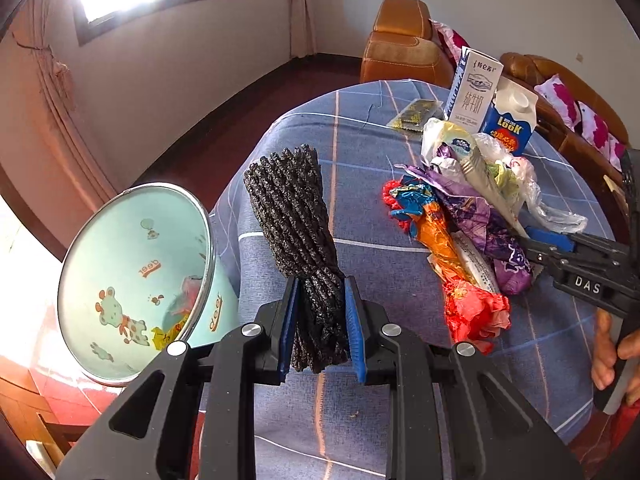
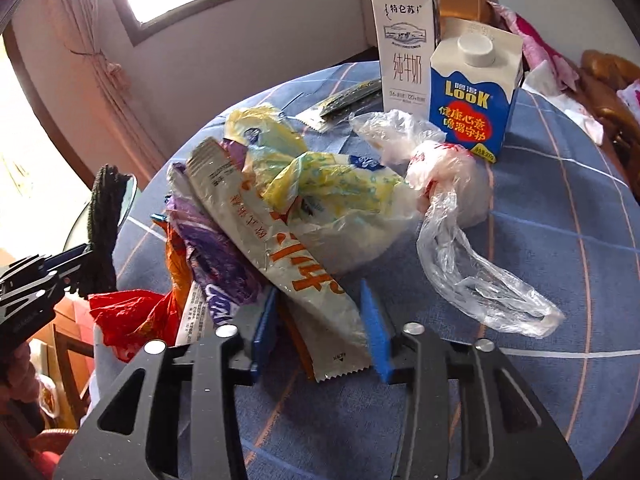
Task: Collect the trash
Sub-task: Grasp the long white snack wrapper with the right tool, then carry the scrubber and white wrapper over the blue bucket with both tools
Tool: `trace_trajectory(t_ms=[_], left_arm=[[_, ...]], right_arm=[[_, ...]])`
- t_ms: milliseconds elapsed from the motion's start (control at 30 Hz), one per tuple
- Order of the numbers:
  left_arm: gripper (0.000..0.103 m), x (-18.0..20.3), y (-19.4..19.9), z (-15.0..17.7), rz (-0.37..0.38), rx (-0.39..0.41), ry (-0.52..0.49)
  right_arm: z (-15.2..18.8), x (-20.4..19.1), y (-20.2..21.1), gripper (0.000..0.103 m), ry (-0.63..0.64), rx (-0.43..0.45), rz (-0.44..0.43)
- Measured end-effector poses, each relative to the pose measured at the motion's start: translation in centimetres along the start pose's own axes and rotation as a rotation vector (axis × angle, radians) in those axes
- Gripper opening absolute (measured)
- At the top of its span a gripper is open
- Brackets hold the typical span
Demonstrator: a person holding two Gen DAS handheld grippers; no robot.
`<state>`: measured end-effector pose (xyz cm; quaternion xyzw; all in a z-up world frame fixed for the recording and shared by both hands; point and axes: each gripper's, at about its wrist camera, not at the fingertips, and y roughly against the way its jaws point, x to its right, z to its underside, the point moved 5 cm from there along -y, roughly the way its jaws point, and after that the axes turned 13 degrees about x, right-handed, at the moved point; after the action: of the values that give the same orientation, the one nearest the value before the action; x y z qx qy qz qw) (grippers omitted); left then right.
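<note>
My left gripper (image 1: 320,320) is shut on a rolled black foam net (image 1: 292,216), which stands upright over the table's left edge. A mint bin (image 1: 132,264) with cartoon animals sits below and left of it, some wrappers inside. My right gripper (image 2: 320,332) is shut on the near end of a white wrapper with orange characters (image 2: 280,248), which lies across a trash pile. That pile holds a purple wrapper (image 2: 216,256), a red wrapper (image 2: 128,316) and a yellow-white bag (image 2: 332,188). In the left wrist view the right gripper (image 1: 528,240) reaches into the pile from the right.
A tall white milk carton (image 2: 404,48) and a blue LOOK carton (image 2: 472,92) stand at the back of the blue checked tablecloth (image 2: 560,240). A clear plastic bag (image 2: 460,240) lies right of the pile, a dark sachet (image 2: 348,100) behind it. A brown sofa (image 1: 400,44) stands beyond.
</note>
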<state>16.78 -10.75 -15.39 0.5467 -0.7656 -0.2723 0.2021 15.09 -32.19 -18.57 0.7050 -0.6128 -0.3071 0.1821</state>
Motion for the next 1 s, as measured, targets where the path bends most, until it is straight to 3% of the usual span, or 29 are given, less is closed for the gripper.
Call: trace_trajectory(t_ms=[67, 267, 500, 667, 1000], left_arm=[[0.023, 0.2, 0.0, 0.0, 0.006, 0.001, 0.001], [0.023, 0.2, 0.5, 0.0, 0.016, 0.012, 0.006], [0.023, 0.0, 1.9, -0.7, 0.007, 0.057, -0.009], [0.023, -0.5, 2.9, -1.0, -0.004, 0.073, -0.014], [0.023, -4.0, 4.7, -0.9, -0.072, 0.102, 0.001]], right_arm=[[0.8, -0.3, 0.3, 0.02, 0.014, -0.02, 0.002], [1.4, -0.3, 2.7, 0.011, -0.024, 0.019, 0.033], [0.0, -2.3, 7.4, 0.011, -0.053, 0.147, 0.06], [-1.3, -4.6, 8.5, 0.011, -0.027, 0.209, 0.096], [-2.4, -9.6, 7.8, 0.011, -0.017, 0.223, 0.029]])
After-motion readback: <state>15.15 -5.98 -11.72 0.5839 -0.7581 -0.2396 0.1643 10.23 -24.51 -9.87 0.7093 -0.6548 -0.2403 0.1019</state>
